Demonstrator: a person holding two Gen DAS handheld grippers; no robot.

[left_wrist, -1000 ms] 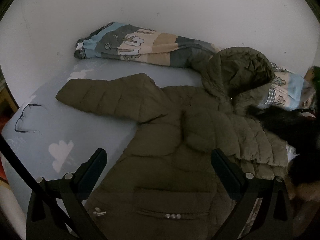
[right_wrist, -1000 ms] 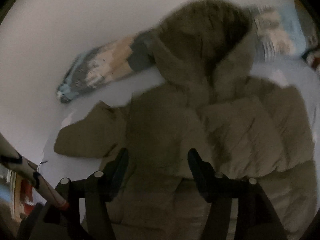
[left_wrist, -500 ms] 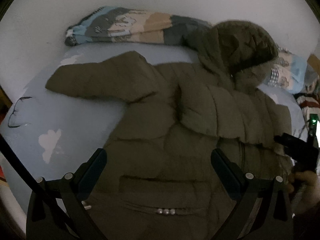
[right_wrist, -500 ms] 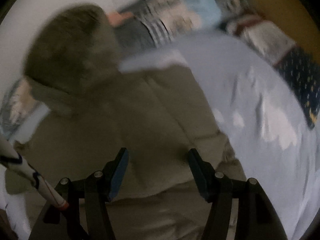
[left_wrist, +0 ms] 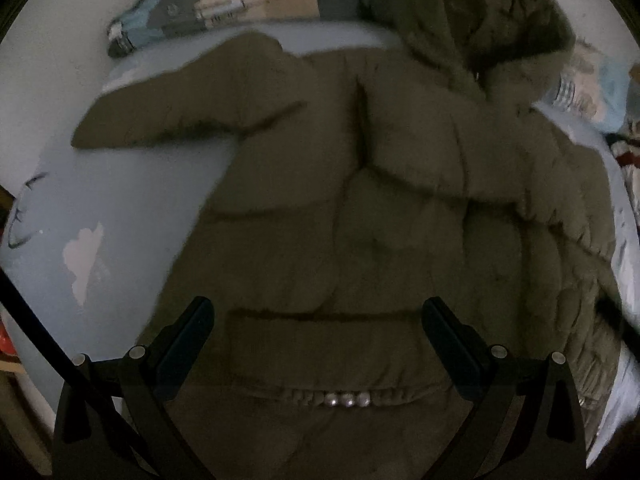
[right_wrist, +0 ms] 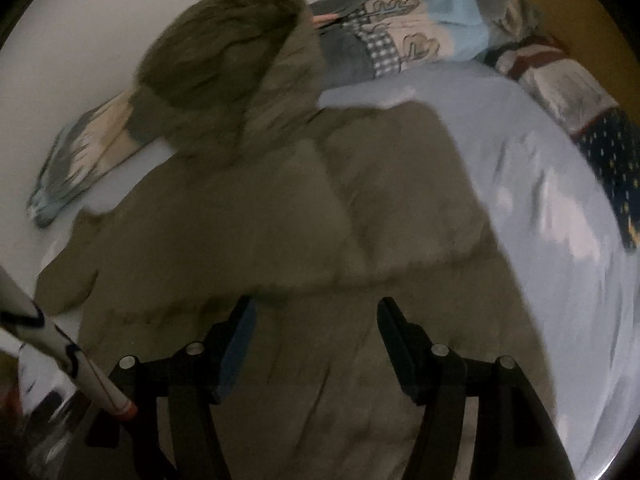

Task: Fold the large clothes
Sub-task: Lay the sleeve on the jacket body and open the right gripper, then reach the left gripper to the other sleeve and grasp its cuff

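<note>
On the bed sheet (left_wrist: 132, 200), an olive coat (left_wrist: 340, 220) lies spread.

jacket (left_wrist: 360, 240): olive, quilted, hooded | flat on bed; one sleeve folded across chest

left claw (left_wrist: 316, 336) lower, jacket (left_wrist: 360, 220) nearer

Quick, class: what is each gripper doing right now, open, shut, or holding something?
Left gripper: open, empty, above the olive jacket.
Right gripper: open, empty, above the same jacket.
</note>
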